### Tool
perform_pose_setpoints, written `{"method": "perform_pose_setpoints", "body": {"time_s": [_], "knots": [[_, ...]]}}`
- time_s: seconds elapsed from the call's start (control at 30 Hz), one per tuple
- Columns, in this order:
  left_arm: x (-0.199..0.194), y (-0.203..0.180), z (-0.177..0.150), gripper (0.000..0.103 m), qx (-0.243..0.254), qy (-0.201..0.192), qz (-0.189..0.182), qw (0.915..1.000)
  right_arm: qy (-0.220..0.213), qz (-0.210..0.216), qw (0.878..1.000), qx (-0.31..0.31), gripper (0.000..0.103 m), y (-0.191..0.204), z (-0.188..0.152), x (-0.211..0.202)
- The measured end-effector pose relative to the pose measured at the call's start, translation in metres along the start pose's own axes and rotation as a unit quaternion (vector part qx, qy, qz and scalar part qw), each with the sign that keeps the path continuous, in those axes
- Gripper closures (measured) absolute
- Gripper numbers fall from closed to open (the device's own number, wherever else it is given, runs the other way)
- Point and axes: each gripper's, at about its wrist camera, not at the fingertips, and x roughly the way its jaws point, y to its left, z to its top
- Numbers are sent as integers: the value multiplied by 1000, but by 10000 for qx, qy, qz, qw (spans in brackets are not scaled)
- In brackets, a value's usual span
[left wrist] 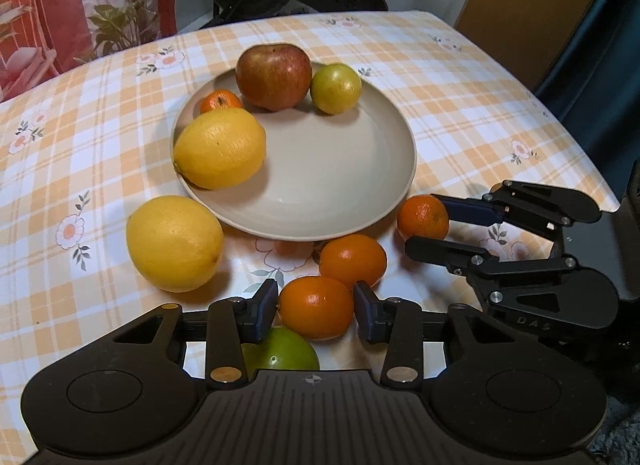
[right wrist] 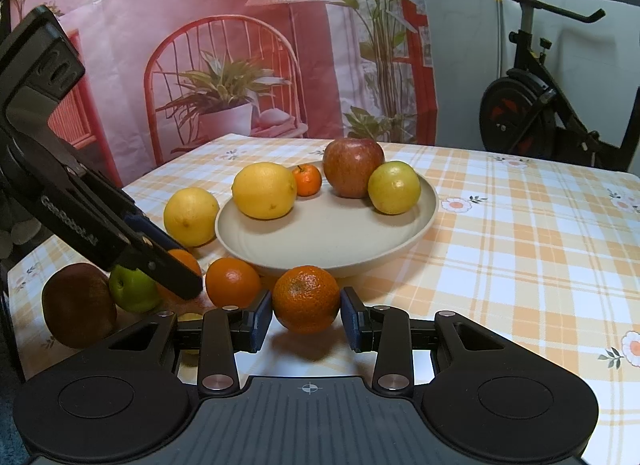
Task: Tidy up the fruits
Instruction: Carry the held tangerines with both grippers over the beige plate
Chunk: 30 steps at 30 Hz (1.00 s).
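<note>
Though outside left view — dark apple point(right wrist: 78, 305).

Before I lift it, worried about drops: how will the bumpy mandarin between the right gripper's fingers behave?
The mandarin is round, so it would probably roll if released on the tablecloth. Its pebbled, loose-looking peel likely grips well but may dent. It looks small and probably light.

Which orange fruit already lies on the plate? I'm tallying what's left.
Only the small mandarin behind the lemon on the plate; the others lie on the tablecloth.
</note>
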Motion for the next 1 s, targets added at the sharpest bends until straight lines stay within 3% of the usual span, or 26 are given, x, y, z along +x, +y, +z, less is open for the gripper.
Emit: {"method": "perform_pose_setpoints", "body": {"time_s": [0.53, 1.0], "knots": [[-22, 7, 10, 60, -200, -599, 90, 9980, -12, -274, 9996, 78, 69, -1, 1, -6], [-5, 13, 26, 60, -334, -709, 425, 9960, -96, -289, 9991, 297, 69, -10, 13, -6]]}}
